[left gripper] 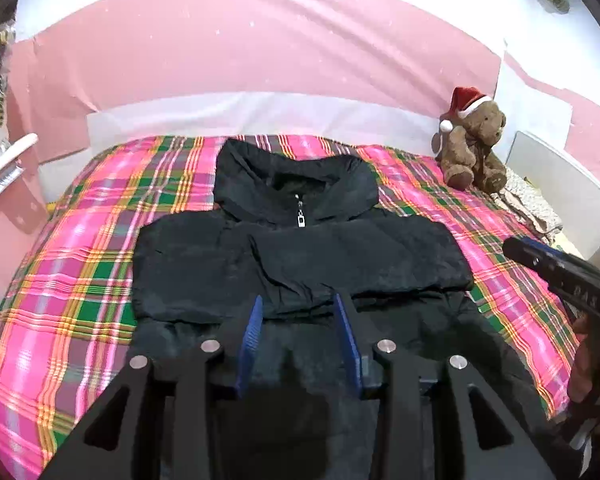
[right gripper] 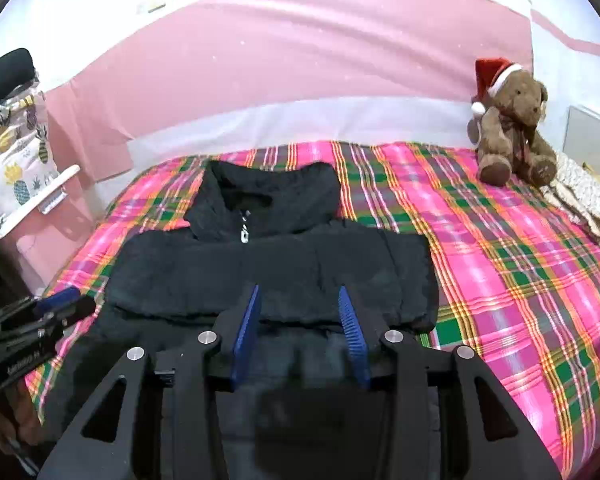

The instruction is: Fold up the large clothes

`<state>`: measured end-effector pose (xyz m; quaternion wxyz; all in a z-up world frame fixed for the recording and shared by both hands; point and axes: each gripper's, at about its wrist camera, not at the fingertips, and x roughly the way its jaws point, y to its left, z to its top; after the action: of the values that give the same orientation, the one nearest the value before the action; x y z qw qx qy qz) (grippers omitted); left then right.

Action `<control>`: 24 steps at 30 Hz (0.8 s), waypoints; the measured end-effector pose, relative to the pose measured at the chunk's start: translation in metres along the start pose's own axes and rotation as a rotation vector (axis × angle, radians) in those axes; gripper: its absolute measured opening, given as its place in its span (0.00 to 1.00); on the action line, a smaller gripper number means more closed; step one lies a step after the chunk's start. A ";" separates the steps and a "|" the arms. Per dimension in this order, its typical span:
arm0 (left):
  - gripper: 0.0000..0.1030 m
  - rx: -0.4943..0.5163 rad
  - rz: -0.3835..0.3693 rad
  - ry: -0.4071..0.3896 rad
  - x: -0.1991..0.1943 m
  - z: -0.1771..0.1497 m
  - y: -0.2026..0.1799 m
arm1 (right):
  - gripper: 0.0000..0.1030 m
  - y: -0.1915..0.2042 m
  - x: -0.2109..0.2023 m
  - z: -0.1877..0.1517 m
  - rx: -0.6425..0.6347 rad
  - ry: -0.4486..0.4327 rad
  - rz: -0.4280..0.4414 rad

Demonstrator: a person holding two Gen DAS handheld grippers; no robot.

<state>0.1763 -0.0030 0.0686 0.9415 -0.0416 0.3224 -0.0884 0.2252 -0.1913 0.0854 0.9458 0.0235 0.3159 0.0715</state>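
Observation:
A black hooded jacket [left gripper: 300, 256] [right gripper: 268, 264] lies face up on the plaid bed cover [left gripper: 80, 260] [right gripper: 520, 280], zipped, with its hood [left gripper: 296, 184] toward the wall. Both sleeves are folded across the chest. My left gripper [left gripper: 298, 298] hovers over the jacket's lower part, its blue-padded jaws apart and nothing between them. My right gripper [right gripper: 299, 288] hangs over the same lower part, likewise open and empty. Each gripper shows at the edge of the other's view: the right gripper [left gripper: 520, 250] at the right, the left gripper [right gripper: 80, 300] at the left.
A brown teddy bear [left gripper: 474, 144] [right gripper: 512, 128] in a Santa hat sits at the bed's far right corner, with a patterned cloth [right gripper: 588, 196] beside it. A pineapple-print bag [right gripper: 12, 172] hangs at the left. Pink sheeting covers the wall behind the bed.

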 end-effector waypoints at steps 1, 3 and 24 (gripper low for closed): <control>0.39 -0.001 -0.001 -0.008 -0.008 0.000 0.001 | 0.41 0.004 -0.005 0.002 -0.006 -0.003 0.000; 0.39 -0.006 -0.003 -0.019 -0.021 0.001 0.004 | 0.41 0.012 -0.017 0.004 -0.023 -0.021 -0.016; 0.57 0.016 0.004 -0.080 -0.054 0.040 0.017 | 0.50 0.017 -0.018 0.043 -0.041 0.012 0.130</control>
<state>0.1615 0.0252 0.1305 0.9542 -0.0371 0.2839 -0.0872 0.2349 -0.1775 0.1322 0.9374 0.0243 0.3180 0.1395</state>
